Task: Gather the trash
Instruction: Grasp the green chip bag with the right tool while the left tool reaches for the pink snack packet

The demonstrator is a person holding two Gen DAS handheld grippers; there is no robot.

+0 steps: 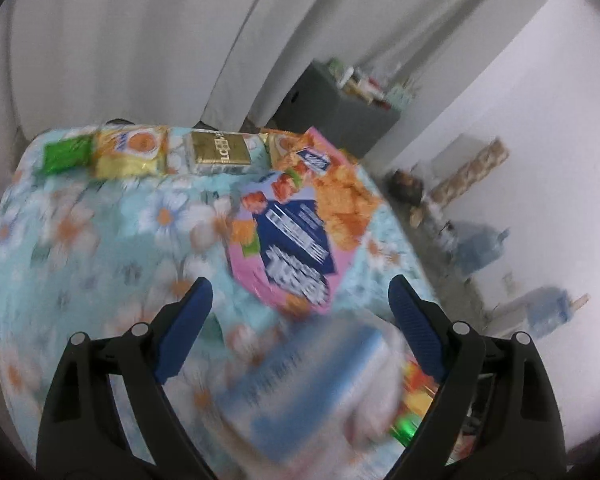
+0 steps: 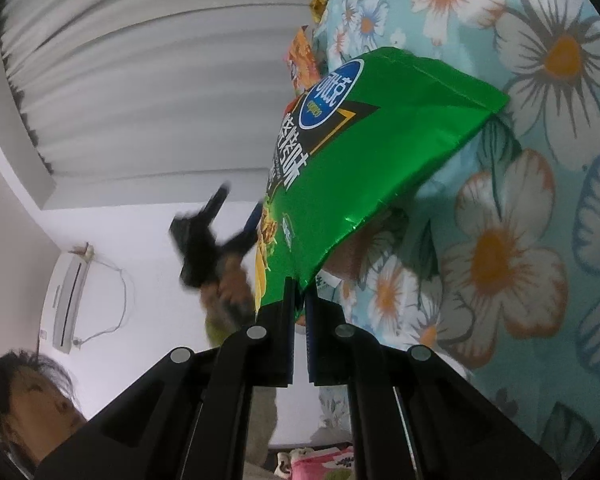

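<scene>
We pinch green bag (image 2: 364, 168) w/ right gripper (image 2: 299, 312) by corner — thin hold, could slip; left gripper (image 1: 300, 316) open, empty.

White curtains (image 1: 140, 40), grey cabinet (image 1: 340, 108)

The left gripper (image 1: 300, 300), jaws wide apart, hovers over a floral cloth (image 1: 100, 240). A pink snack bag (image 1: 296, 236) lies ahead, beyond a blurred blue packet (image 1: 304, 384).

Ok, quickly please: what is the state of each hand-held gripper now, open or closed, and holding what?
Left hand-held gripper: open, holding nothing.
Right hand-held gripper: closed on the edge of the shiny green foil snack bag.
</scene>
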